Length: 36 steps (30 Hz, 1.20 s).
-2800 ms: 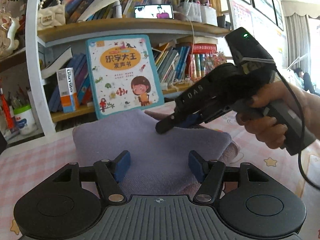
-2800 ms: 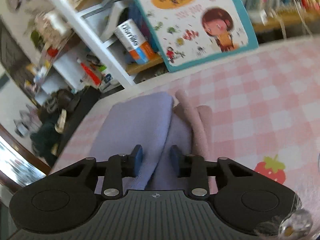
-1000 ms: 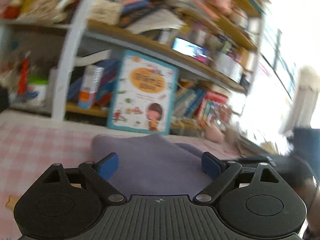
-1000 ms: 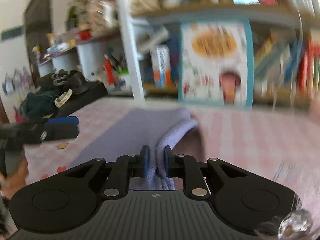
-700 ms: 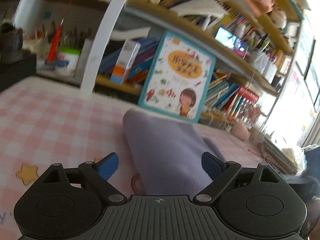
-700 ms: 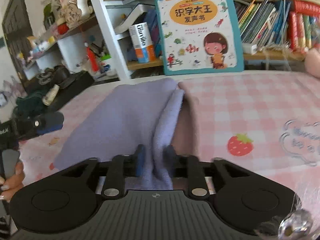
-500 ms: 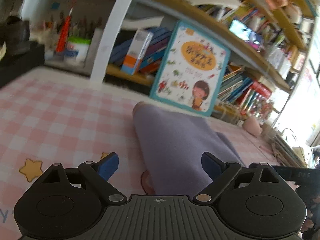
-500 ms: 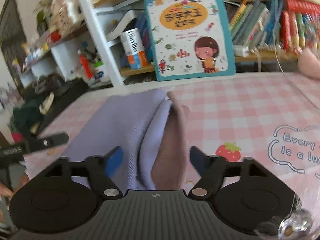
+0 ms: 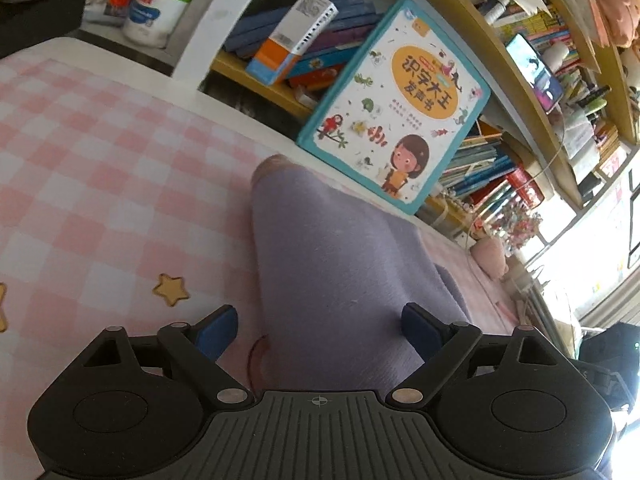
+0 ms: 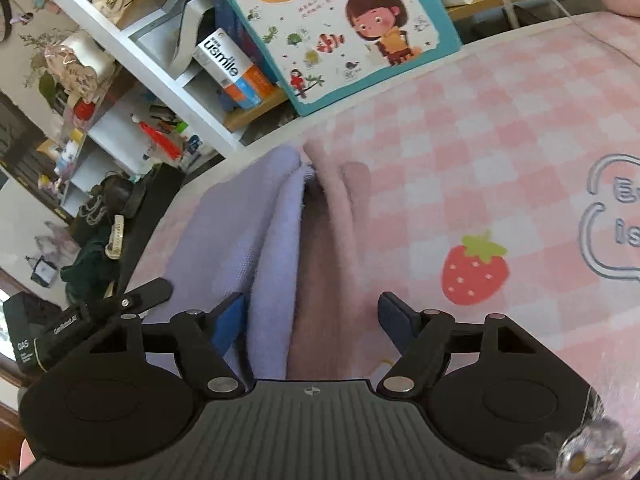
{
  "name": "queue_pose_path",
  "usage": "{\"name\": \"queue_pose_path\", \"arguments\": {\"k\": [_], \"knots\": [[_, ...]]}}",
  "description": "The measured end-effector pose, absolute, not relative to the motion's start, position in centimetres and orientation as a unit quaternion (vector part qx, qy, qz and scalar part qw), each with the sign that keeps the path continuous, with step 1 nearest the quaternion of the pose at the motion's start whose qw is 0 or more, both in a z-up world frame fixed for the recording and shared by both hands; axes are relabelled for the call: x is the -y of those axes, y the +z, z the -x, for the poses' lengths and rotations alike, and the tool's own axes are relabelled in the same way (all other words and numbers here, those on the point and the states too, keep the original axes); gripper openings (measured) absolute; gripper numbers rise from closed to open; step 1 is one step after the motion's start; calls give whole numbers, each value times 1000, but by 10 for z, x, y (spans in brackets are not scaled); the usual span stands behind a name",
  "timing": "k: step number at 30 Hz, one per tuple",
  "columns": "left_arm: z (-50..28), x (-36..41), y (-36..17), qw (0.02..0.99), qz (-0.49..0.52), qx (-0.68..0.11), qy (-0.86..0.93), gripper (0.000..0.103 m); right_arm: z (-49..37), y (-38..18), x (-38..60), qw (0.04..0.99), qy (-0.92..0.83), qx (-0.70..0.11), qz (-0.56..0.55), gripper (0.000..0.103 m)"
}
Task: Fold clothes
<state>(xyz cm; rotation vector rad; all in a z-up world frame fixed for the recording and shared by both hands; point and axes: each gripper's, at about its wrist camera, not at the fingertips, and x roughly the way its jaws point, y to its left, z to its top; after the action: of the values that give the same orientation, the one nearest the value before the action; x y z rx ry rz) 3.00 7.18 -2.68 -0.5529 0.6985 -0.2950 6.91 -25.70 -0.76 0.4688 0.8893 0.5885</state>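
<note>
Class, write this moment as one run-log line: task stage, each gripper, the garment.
stage: fold laid | left gripper: open, closing | right gripper: open, closing, no grip | lilac garment: folded on checked tablecloth

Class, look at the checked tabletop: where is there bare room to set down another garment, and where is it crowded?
Bare cloth lies right of the folded lilac garment, around the strawberry print, and left of it around the star print. The back is crowded: the picture book leans there, close to the garment's far end, before the packed bookshelf.
</note>
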Motion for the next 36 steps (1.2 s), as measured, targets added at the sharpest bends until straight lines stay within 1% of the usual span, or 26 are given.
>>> {"name": "queue_pose_path", "arguments": {"k": [1,2,4,5,6,7,8,9,12,14,18,24,25,29,33,36], "knots": [[-31,-69,-27,891,267,-337,-147,81,-70,-8,254,836,281,-419,-218,55],[-31,-66,-27,891,265,-337,-146,78,-71,-9,252,836,284,-418,-214,54],[-31,-60,-24,897,252,-334,-143,76,-68,-9,247,844,286,-410,-195,50],[-29,-57,-22,901,242,-332,-141,73,-66,-9,245,848,287,-405,-186,46],[-27,-54,-19,904,233,-330,-140,70,-64,-11,245,851,287,-400,-182,39],[-24,-50,-16,907,224,-328,-140,68,-61,-12,245,854,288,-396,-179,35],[-21,-47,-14,910,215,-327,-139,66,-58,-12,246,856,290,-391,-177,28],[-19,-44,-11,911,207,-327,-141,64,-55,-10,246,860,290,-385,-170,25],[-12,-36,-6,912,192,-329,-151,62,-40,0,244,878,282,-363,-136,22],[-10,-32,-6,910,188,-334,-158,62,-28,5,243,890,273,-348,-108,22],[-6,-23,-4,904,183,-345,-173,62,-8,10,249,898,266,-339,-90,22],[-2,-22,-10,884,212,-366,-200,63,4,9,274,887,266,-356,-128,22],[-1,-23,-10,884,212,-367,-200,64,2,7,278,881,268,-364,-139,23],[-3,-21,-11,884,207,-368,-198,70,-8,-4,288,858,274,-394,-182,39],[-7,-23,-16,883,210,-370,-201,75,-15,-11,288,849,278,-405,-195,42],[-10,-27,-24,875,232,-373,-206,75,-17,-12,286,850,279,-403,-193,42]]}}
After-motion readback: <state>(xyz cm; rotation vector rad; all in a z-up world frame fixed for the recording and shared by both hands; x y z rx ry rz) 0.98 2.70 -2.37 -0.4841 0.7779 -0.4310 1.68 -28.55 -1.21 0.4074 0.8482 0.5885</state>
